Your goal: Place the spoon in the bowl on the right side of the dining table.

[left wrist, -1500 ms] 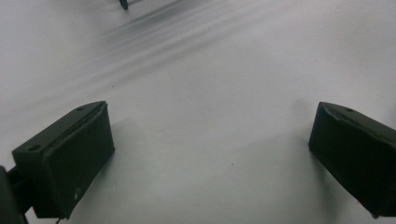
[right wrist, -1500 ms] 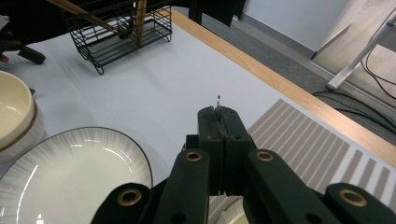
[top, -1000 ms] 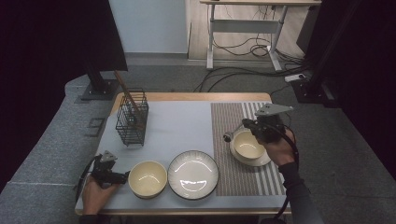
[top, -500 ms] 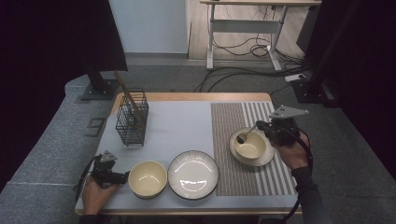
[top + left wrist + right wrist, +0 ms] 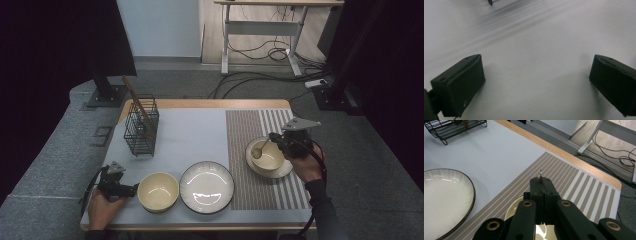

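Note:
My right gripper (image 5: 274, 137) hangs over a cream bowl (image 5: 272, 159) that sits on a saucer (image 5: 289, 170) at the table's right. Its jaws are shut on the handle of a spoon (image 5: 260, 149), whose head dips into that bowl. In the right gripper view the jaws (image 5: 541, 181) are pressed together, and a thin metal tip of the spoon (image 5: 540, 173) pokes out between them. My left gripper (image 5: 132, 190) rests low at the front left, just left of a second cream bowl (image 5: 158, 191). Its jaws (image 5: 536, 60) stand wide open over the bare mat.
A dark-rimmed white plate (image 5: 206, 186) lies between the two bowls. A black wire basket (image 5: 141, 127) with wooden sticks stands at the back left. A striped mat (image 5: 240, 135) covers the right part of the table, beside the pale mat (image 5: 190, 135).
My right gripper has shifted a little to the right with the spoon, whose head has come from the bowl's left rim to inside the bowl. The left hand has stayed put.

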Motion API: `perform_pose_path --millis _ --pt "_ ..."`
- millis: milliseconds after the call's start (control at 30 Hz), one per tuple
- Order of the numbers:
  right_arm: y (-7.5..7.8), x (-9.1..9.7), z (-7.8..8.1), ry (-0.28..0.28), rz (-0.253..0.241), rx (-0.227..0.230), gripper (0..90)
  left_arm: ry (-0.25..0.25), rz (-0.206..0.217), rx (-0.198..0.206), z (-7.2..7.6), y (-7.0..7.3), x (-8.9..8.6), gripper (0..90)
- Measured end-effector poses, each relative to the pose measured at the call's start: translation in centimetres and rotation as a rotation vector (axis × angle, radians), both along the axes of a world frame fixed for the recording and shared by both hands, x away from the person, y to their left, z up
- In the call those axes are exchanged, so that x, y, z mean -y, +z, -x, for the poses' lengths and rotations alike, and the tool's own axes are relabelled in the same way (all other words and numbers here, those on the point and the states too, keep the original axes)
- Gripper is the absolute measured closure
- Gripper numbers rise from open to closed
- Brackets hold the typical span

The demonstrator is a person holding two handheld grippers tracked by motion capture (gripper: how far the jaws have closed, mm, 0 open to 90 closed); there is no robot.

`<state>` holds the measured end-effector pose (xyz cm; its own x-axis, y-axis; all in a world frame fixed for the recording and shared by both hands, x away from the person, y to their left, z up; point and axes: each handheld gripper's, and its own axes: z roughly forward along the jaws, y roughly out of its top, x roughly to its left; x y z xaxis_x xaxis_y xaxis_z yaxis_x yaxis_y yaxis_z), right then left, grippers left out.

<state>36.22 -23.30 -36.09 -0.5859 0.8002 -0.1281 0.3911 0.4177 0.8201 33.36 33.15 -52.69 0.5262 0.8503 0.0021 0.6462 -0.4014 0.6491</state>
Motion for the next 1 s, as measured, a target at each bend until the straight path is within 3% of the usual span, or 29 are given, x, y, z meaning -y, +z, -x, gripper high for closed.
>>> perform_pose_path --millis 1000 --pt "-2.1 -2.7 -3.1 0.019 -0.014 0.001 88.2 0.001 0.0 -0.002 0.0 0.0 0.0 0.0"
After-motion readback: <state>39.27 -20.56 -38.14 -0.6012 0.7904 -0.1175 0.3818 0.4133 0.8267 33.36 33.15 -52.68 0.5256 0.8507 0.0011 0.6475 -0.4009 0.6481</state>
